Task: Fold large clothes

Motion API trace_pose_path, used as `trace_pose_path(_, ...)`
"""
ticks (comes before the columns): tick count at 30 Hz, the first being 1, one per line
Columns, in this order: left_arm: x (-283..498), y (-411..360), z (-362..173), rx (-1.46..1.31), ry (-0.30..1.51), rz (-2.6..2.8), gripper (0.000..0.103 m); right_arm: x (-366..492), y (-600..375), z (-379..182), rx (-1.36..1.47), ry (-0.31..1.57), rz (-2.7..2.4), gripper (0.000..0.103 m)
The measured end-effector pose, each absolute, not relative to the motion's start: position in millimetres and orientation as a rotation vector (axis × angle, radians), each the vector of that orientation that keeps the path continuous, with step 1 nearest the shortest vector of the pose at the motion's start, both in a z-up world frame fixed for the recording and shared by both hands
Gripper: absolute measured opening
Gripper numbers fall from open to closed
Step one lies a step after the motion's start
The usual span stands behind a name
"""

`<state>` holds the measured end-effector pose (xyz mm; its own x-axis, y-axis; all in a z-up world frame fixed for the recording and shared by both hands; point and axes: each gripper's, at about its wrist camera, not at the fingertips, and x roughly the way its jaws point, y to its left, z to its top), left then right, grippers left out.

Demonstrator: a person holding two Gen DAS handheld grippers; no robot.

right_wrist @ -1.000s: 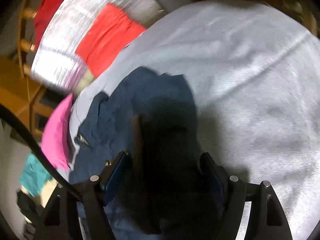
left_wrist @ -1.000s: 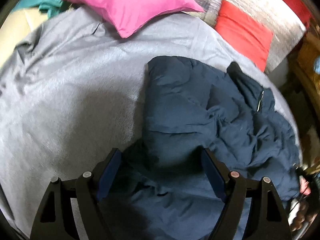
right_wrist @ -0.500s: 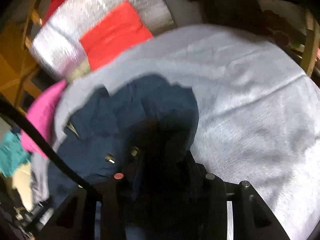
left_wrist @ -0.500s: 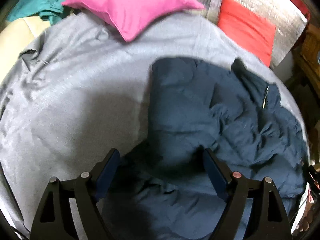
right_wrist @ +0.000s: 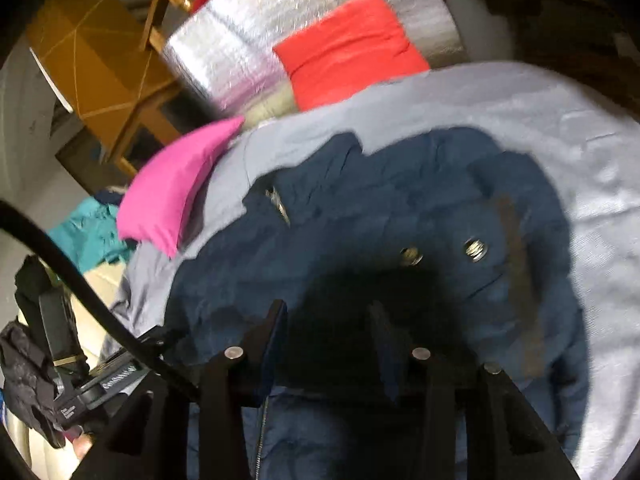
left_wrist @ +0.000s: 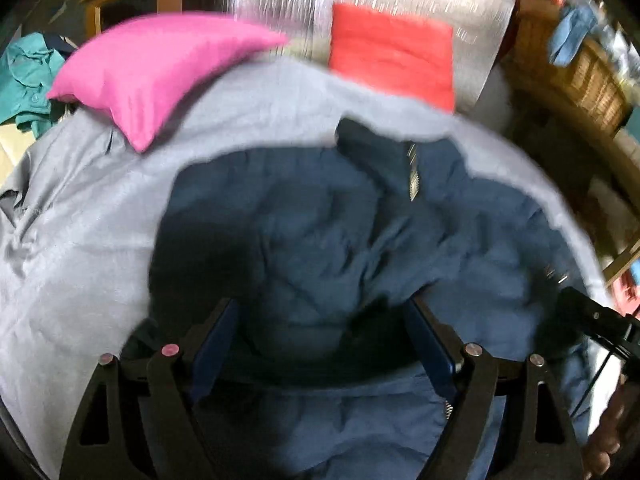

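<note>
A dark navy padded jacket [left_wrist: 360,232] lies crumpled on a bed with a grey sheet [left_wrist: 80,208]; its zipper and snap buttons show. It also shows in the right wrist view [right_wrist: 360,216]. My left gripper [left_wrist: 320,332] is open just over the jacket's near part, with fabric bulging between its fingers. My right gripper [right_wrist: 326,336] has its fingers partly closed with dark jacket fabric between them; whether they pinch it is hidden in shadow.
A pink pillow [left_wrist: 160,68] and a red pillow [left_wrist: 392,56] lie at the head of the bed against a silver foil panel [right_wrist: 240,52]. Teal clothes [left_wrist: 24,76] lie at the far left. A wicker basket [left_wrist: 592,76] stands right.
Both views have tilted up and pulled back from the bed. The right gripper's fingers have narrowed since one second ago. The jacket now looks more spread out in the right view.
</note>
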<state>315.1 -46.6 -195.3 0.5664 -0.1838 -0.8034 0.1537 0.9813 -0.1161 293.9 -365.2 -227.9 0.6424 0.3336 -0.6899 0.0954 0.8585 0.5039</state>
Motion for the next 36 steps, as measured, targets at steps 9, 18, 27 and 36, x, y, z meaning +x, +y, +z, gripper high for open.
trace_pose_path(9, 321.5, -24.6, -204.8, -0.129, 1.042, -0.233, 0.086, 297.6, -383.2, -232.1, 0.666, 0.955, 0.2, 0.042)
trace_pose_path(18, 286.1, 2.7, -206.2, -0.425, 1.13, -0.378, 0.086, 271.6, -378.5, -246.5, 0.985, 1.005, 0.385, 0.066)
trace_pose_path(27, 308.5, 19.7, -240.0, -0.777, 1.112, -0.284, 0.086, 278.4, -388.3, -283.1, 1.201, 0.92, 0.184, 0.066)
trace_pose_path(36, 315.2, 23.2, -252.3, -0.825, 1.081, -0.175, 0.045, 289.9, -393.5, -284.7, 1.169, 0.803, 0.059, 0.036)
